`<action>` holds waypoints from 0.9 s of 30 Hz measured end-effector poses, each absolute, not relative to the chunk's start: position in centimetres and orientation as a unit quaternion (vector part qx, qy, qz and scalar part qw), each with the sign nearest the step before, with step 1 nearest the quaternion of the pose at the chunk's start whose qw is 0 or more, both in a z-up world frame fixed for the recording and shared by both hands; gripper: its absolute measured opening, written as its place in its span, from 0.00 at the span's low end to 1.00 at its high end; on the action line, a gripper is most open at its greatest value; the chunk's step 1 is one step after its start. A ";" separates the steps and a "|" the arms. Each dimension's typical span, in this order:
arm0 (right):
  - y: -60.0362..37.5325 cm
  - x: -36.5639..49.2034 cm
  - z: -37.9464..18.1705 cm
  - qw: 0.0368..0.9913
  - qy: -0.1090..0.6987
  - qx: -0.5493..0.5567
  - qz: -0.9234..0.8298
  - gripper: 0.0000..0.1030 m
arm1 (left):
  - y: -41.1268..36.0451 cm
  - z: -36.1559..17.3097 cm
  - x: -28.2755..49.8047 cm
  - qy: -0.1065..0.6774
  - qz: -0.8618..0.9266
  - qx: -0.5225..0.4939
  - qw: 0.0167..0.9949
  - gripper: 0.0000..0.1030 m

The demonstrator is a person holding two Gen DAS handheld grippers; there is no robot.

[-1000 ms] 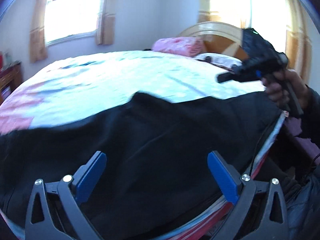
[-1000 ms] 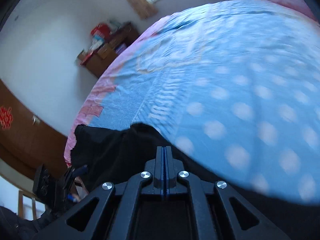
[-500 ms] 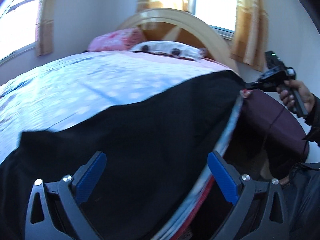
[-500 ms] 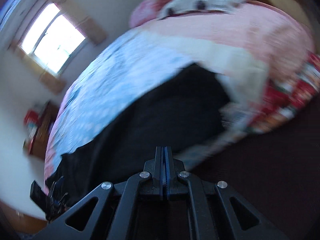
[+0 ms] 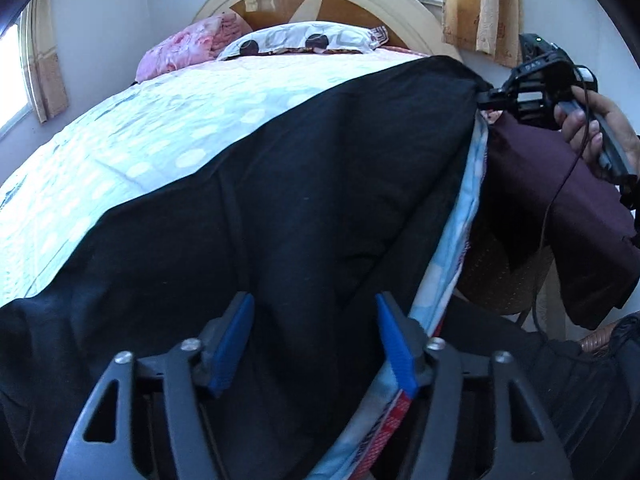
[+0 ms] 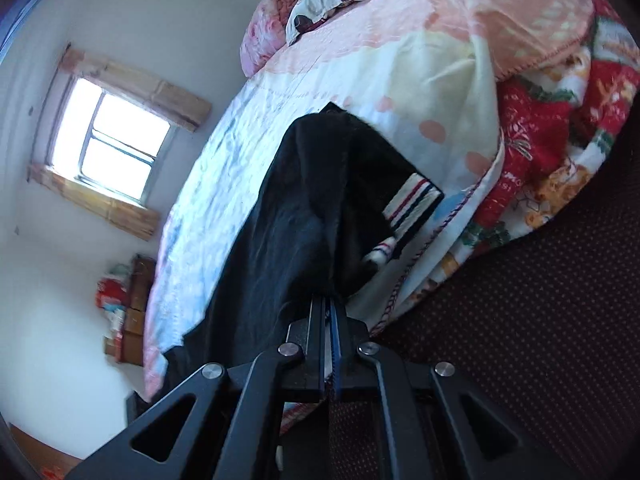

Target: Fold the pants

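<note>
Black pants [image 5: 304, 208] lie stretched along the near edge of the bed; in the right wrist view [image 6: 296, 216] a striped cuff [image 6: 412, 204] shows. My left gripper [image 5: 314, 344] hovers over the pants with its blue fingers [image 5: 234, 340] partly open and a fold of black cloth between them, untouched. My right gripper [image 6: 329, 312] is shut on the pants' edge; in the left wrist view it [image 5: 486, 100] holds the far end of the pants at the bed's right edge.
The bed has a light blue dotted sheet [image 5: 132, 140], a pink pillow [image 5: 184, 48] and a patterned pillow [image 5: 304, 40] by the wooden headboard. A dark red chair [image 5: 560, 200] stands beside the bed. A floral blanket [image 6: 536, 152] hangs off the bed edge.
My right gripper pulled the pants' end toward the headboard side, stretching them along the bed edge. My left gripper's fingers have narrowed over the cloth.
</note>
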State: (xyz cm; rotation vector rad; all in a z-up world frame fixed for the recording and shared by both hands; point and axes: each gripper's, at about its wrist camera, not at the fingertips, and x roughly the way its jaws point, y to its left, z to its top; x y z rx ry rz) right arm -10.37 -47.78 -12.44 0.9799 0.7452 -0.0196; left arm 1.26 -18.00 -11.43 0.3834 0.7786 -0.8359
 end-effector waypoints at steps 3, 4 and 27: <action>-48.3 -10.6 -12.3 0.819 0.334 0.467 -0.002 0.03 | -17.7 -11.3 1.4 0.370 -0.385 0.189 0.824 0.41; -48.3 -10.7 -12.1 0.821 0.329 0.466 0.001 0.03 | -17.6 -11.2 1.3 0.370 -0.383 0.191 0.824 0.36; -48.8 -11.9 -10.4 0.836 0.315 0.446 -0.061 0.65 | -17.9 -11.7 0.9 0.355 -0.393 0.205 0.823 0.30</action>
